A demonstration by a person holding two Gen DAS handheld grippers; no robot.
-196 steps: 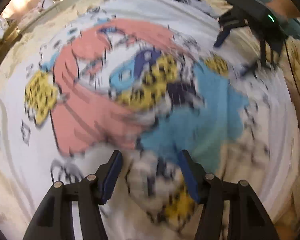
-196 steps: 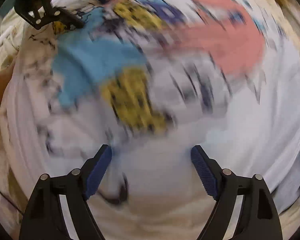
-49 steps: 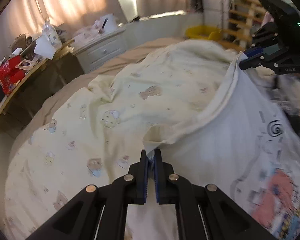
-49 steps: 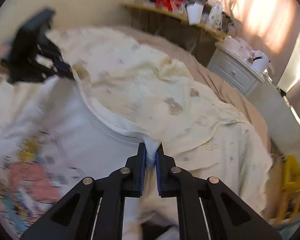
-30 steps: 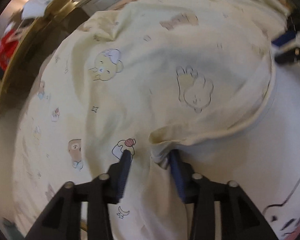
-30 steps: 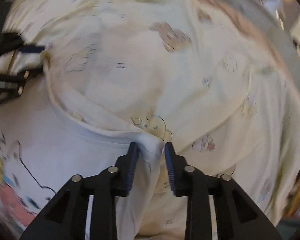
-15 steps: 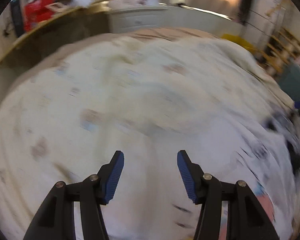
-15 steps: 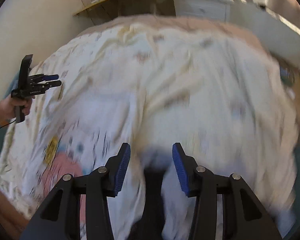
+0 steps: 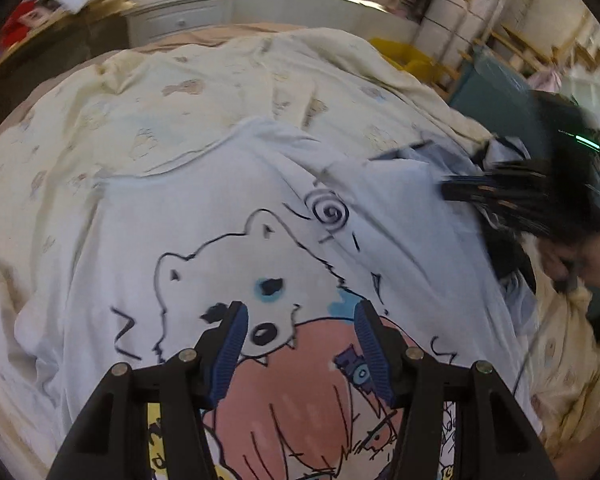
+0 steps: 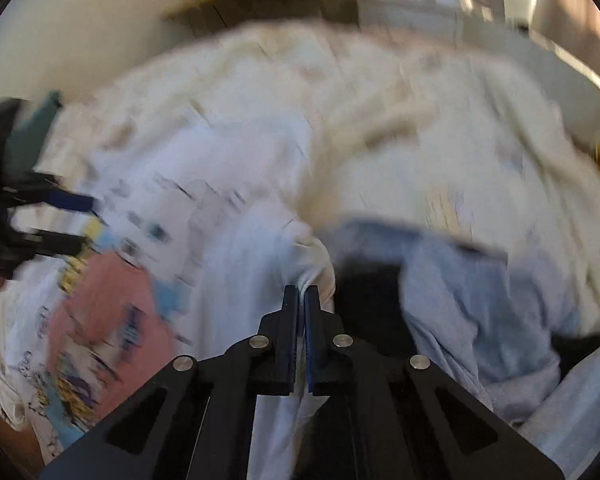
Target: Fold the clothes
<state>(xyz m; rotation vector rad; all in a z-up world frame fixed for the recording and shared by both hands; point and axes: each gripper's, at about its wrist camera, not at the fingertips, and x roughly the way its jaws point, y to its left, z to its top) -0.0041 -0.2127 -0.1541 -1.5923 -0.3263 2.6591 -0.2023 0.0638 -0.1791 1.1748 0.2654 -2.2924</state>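
There, the white T-shirt (image 9: pixel 204 216) with the cartoon bear print lay spread on the pale yellow bedcover (image 9: pixel 180 92), its print facing up. The left gripper (image 9: pixel 298 344) hovered over the print with its blue fingers (image 9: pixel 230 346) apart and nothing between them. The right gripper (image 10: pixel 301 296) was closed on a fold of the white cloth at the shirt's edge. Beside that edge lay a light blue garment (image 10: pixel 480 280). Beyond the bed stood a white drawer cabinet (image 9: pixel 180 18).

No readable text, labels or numbers anywhere.
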